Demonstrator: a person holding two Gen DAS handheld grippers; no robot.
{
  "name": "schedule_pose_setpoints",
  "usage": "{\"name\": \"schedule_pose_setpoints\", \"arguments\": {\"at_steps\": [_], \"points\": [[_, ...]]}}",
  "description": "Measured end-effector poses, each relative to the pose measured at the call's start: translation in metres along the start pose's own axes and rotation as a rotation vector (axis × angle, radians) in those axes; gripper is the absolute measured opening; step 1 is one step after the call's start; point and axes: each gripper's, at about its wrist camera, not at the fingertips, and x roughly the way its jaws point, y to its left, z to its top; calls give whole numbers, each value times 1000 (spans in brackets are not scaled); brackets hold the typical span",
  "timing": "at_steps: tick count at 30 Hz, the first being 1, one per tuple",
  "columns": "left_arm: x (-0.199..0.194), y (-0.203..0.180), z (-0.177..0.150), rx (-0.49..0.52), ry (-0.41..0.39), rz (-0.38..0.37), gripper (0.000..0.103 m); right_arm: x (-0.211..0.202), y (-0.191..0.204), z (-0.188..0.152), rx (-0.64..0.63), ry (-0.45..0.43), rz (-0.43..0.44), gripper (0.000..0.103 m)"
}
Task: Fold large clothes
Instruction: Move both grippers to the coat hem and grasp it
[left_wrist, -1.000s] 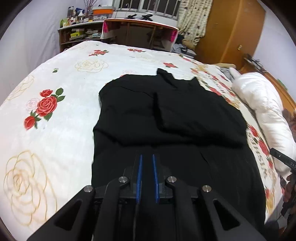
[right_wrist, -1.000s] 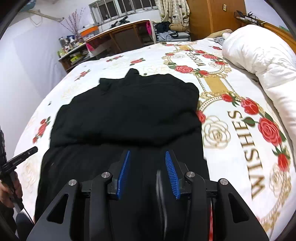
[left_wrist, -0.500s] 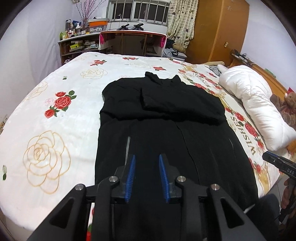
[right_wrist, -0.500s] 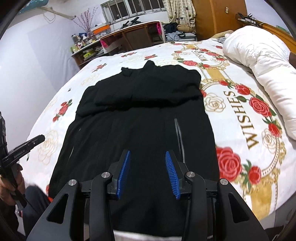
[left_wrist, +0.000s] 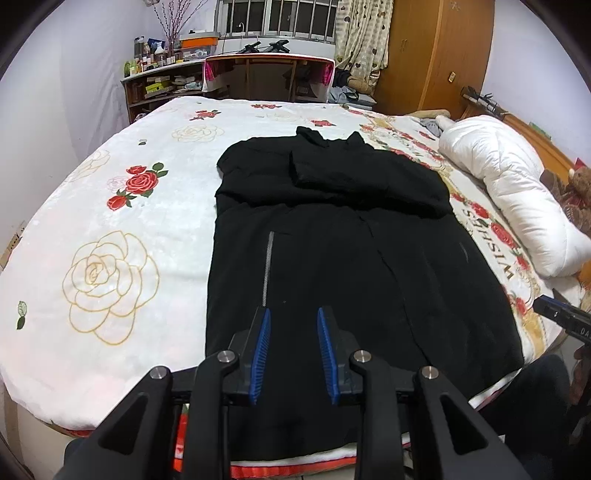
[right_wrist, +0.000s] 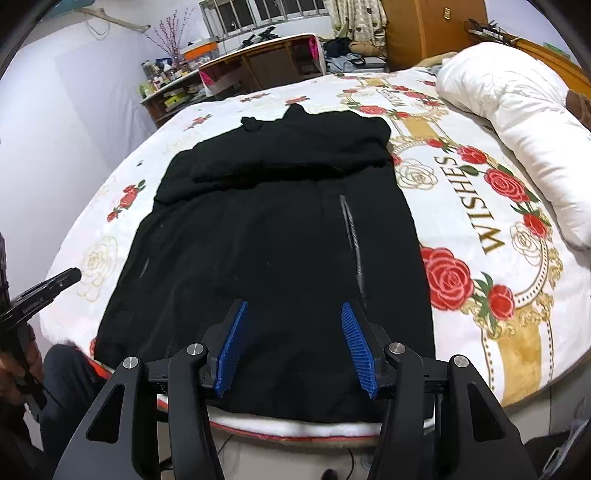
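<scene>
Left gripper (left_wrist: 291, 321) parted, right gripper (right_wrist: 293, 314) opening, seemingly empty

Black left gripper (left_wrist: 291, 314) and right gripper (right_wrist: 293, 306), ribbed blue pads, silver screws.

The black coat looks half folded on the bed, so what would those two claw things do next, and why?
Probably lower both to the coat's near hem and pinch it. The sleeves are already folded across the chest of the black coat, the left gripper holds nothing, and the right gripper is opening, nothing between its fingers.
</scene>
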Motion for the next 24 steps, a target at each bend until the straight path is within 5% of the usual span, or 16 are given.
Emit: {"name": "schedule_pose_setpoints", "arguments": {"at_steps": [8,11,24], "points": [[20,19,-19,-33,58,25,29,20,-37,-11,83,71,-42,55],[31,30,-25,-61,78,44,43,28,-54,-13,115,99,-55,69],[88,63,-58,-161,251,56,51,68,-107,-23,283,237,-84,69]]}}
